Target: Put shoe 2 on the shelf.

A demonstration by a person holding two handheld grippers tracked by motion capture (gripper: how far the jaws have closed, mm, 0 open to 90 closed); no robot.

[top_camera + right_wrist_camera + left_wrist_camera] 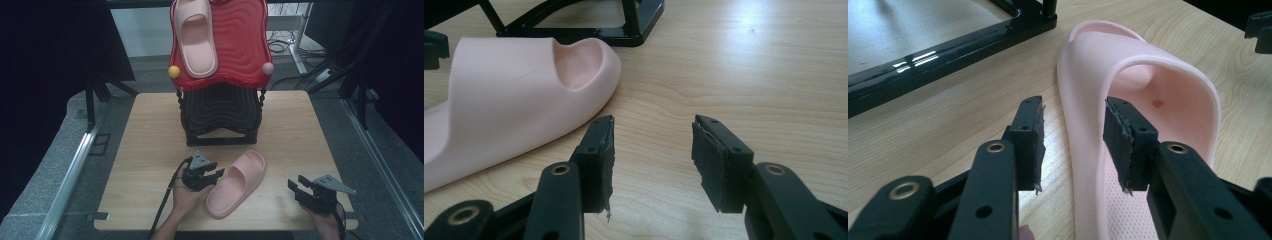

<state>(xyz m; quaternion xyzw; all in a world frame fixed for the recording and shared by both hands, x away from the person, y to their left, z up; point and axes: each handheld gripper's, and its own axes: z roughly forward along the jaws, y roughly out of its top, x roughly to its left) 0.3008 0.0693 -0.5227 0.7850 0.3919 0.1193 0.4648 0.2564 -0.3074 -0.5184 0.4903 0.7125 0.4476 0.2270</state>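
1. High view: one pink slipper (236, 183) lies flat on the wooden table (150, 150), just in front of the black shoe rack (220, 117), toe toward the rack and heel toward the person. Its mate (195, 37) already rests on the rack's red top shelf (240, 45), which suggests the job is to lift this one up beside it. The left gripper (212, 179) sits at the slipper's left edge; the right gripper (296, 187) waits well apart on the right, over bare wood.

2. Left gripper view: the jaws stand apart and straddle the slipper's near side wall (1083, 150), one pad (1030, 140) outside over the table, the other (1120, 140) inside over the footbed. The pads do not press on the foam yet, so nothing is held. To grip well, I would push slightly deeper so the pads cover more of the wall, keep them square to it, then close firmly. Soft foam will likely bend, so a bite near the strap, where the wall is stiffer, should keep the slipper from drooping or twisting on the lift.

3. Right gripper view: these jaws are also apart with only table between them; the slipper's toe end (519, 100) lies off to their left, untouched. This hand could steady the toe if the slipper slides as the left jaws close. Otherwise keep it clear of the rack's base (589, 25).
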